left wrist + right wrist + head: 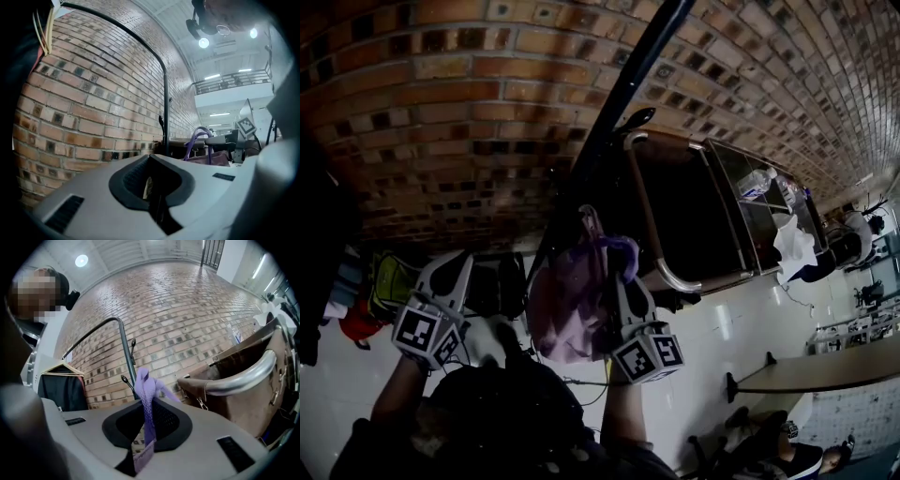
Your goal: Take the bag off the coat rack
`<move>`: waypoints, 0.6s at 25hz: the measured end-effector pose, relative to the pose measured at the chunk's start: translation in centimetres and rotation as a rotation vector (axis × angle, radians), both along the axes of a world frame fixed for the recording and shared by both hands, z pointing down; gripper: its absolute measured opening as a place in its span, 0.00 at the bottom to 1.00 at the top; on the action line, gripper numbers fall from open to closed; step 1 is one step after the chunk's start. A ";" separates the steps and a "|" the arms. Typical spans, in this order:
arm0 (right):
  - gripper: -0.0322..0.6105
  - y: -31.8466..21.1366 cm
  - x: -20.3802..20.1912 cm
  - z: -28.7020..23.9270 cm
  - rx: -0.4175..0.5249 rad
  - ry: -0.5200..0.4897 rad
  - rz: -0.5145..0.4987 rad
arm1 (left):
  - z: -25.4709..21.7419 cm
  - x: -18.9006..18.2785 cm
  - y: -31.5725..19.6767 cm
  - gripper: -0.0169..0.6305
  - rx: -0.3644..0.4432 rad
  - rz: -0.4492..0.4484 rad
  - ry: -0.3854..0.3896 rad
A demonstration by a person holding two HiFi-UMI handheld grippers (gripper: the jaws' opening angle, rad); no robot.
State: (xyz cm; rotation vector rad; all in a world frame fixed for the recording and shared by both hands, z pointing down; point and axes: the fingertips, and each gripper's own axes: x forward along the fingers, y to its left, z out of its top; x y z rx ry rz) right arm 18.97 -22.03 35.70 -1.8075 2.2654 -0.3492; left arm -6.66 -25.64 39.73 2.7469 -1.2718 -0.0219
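Our right gripper (617,269) is pinching the bag's purple strap (145,401) between its jaws. The bag (567,302) hangs from that grip, just beside the coat rack (619,94) pole and clear of its hooks. Our left gripper (453,267) is off to the bag's left, not touching, jaws together on nothing. Bag is soft pinkish-mauve fabric, slumped, with purple handles
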 end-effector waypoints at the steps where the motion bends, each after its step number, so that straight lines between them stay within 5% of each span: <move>1: 0.13 0.6 0.0 -0.3 0.006 -0.001 0.010 | -0.2 -0.1 0.5 0.05 0.004 0.003 0.004; 15: 0.13 10.0 -4.4 -0.9 0.013 0.024 0.036 | -1.1 -3.7 7.8 0.05 0.030 0.042 0.003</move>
